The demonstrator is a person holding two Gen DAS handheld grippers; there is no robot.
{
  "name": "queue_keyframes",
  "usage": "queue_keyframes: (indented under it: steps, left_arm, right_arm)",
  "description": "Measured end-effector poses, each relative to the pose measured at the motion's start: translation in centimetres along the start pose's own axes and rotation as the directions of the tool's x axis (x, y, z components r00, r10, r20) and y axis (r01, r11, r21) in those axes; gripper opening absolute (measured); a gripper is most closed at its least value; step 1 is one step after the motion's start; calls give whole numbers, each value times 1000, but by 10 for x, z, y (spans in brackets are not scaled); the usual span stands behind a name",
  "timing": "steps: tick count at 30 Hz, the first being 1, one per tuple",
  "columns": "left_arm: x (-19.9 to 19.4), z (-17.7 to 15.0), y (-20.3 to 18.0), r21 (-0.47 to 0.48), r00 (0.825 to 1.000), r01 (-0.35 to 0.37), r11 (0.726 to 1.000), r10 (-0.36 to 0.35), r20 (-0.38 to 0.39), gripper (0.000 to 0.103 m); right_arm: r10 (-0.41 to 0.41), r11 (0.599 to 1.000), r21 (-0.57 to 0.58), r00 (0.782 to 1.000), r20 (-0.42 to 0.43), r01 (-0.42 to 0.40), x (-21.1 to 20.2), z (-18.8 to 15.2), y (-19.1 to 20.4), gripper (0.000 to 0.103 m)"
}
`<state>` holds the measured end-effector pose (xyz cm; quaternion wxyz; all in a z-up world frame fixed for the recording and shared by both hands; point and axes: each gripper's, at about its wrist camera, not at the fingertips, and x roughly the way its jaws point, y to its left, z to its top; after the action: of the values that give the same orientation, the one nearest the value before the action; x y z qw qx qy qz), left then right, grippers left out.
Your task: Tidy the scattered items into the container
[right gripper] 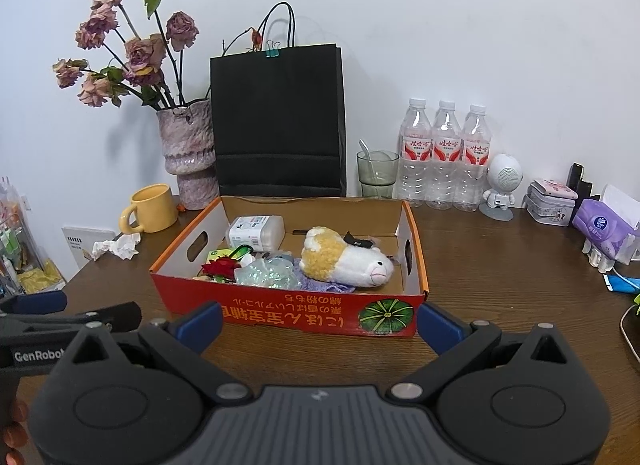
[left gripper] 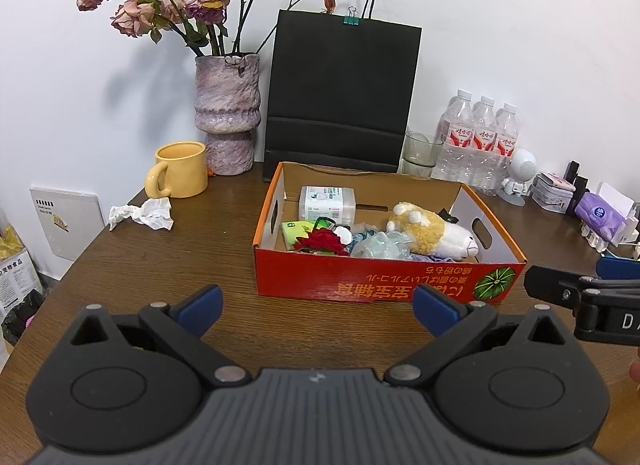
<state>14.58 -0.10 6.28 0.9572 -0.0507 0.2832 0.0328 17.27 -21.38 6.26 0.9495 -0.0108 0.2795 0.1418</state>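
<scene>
An open red cardboard box point(left gripper: 360, 285) point(right gripper: 280, 311) sits on the brown table. Inside lie a white and yellow plush toy point(left gripper: 432, 235) point(right gripper: 344, 259), a white wipes pack point(left gripper: 326, 205) point(right gripper: 256, 231), a red fabric rose point(left gripper: 320, 243) point(right gripper: 220, 267), a crumpled clear plastic bag point(left gripper: 380, 247) point(right gripper: 266, 273) and a green packet point(left gripper: 294, 231). A crumpled white tissue point(left gripper: 142, 215) point(right gripper: 118, 247) lies on the table left of the box. My left gripper point(left gripper: 318, 305) is open and empty in front of the box. My right gripper point(right gripper: 320, 323) is also open and empty, close to the box front.
Behind the box stand a yellow mug point(left gripper: 180, 175) point(right gripper: 150, 209), a purple vase of dried roses point(left gripper: 228, 113), a black paper bag point(left gripper: 340, 97), a glass point(right gripper: 376, 173) and three water bottles point(right gripper: 444, 153). A small white robot figure point(right gripper: 502, 187), a tin and a purple tissue pack point(right gripper: 604, 227) sit at the right.
</scene>
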Motion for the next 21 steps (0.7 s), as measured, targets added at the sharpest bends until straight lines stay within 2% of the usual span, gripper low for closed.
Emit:
queue_keyframes:
  steps: [21]
  left_arm:
    - [1, -2, 0, 9, 1000, 3, 1000, -2, -8, 103]
  right_arm:
    - [-7, 1000, 1, 1000, -14, 7, 4, -5, -2, 103]
